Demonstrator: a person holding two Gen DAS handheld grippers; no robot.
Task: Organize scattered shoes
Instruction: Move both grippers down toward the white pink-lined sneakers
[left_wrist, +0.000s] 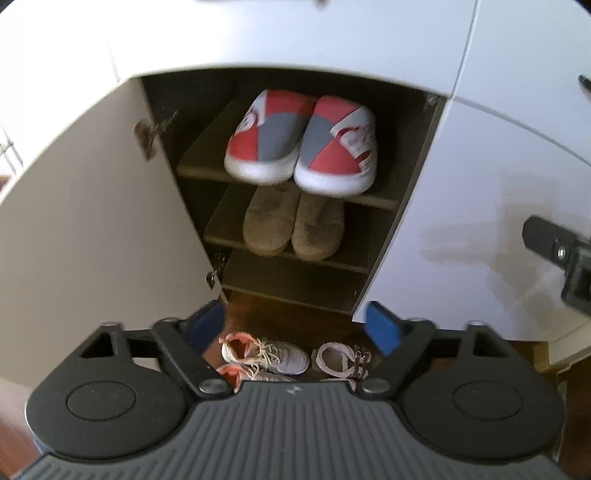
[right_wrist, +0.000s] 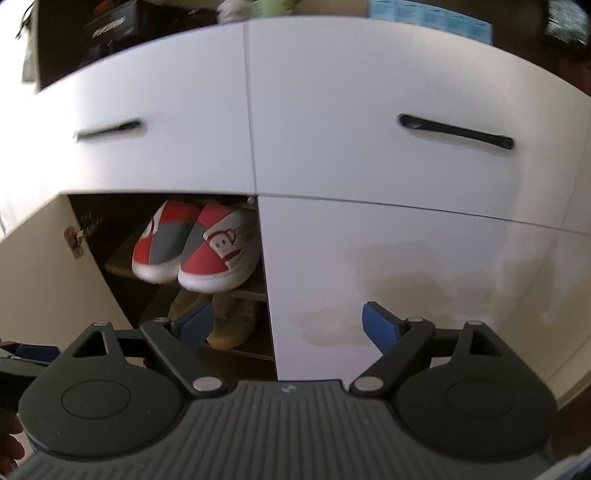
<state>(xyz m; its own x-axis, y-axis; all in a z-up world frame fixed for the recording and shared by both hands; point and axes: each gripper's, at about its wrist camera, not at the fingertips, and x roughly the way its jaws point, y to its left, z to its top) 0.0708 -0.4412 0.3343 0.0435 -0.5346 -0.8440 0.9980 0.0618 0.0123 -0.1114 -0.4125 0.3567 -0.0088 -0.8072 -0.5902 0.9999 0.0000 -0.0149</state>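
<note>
An open white shoe cabinet (left_wrist: 476, 229) shows its shelves. A pair of red, grey and white slip-ons (left_wrist: 301, 142) sits on the upper shelf, also in the right wrist view (right_wrist: 195, 245). A pair of tan slippers (left_wrist: 293, 223) sits on the shelf below. On the dark wood floor lie white sneakers with coral lining (left_wrist: 264, 356) and white buckled sandals (left_wrist: 341, 360). My left gripper (left_wrist: 295, 328) is open and empty, above the floor shoes. My right gripper (right_wrist: 288, 326) is open and empty, facing the closed cabinet door (right_wrist: 406, 288).
The open left door (left_wrist: 92, 221) swings out at the left. White drawer fronts with black handles (right_wrist: 456, 132) sit above the shelves. The right gripper's body (left_wrist: 561, 254) shows at the right edge of the left wrist view. The lowest shelf (left_wrist: 295, 280) holds nothing.
</note>
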